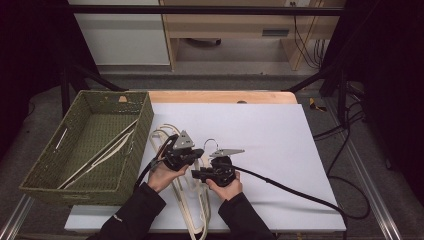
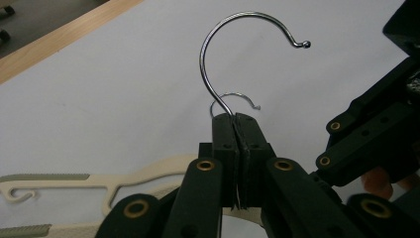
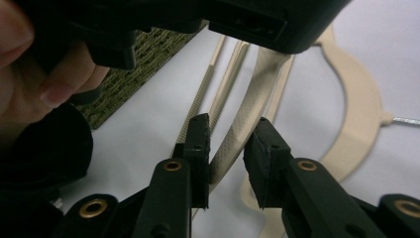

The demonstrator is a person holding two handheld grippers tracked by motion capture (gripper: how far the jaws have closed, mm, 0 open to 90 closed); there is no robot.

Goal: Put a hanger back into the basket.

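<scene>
1. Here, the right gripper [image 3: 225, 158] has narrowly parted jaws flanking a cream hanger arm [image 3: 237, 136]; contact is unclear.
2. The left gripper [image 2: 236, 148] is clamped on the wire hook [image 2: 218, 64] of a hanger.
3. Beyond both, the green basket [image 1: 145, 122] holds more hangers [image 1: 102, 152].

Basket [image 1: 75, 170] at table [image 1: 280, 150] left; hangers [image 1: 192, 210] on table beside it.
</scene>
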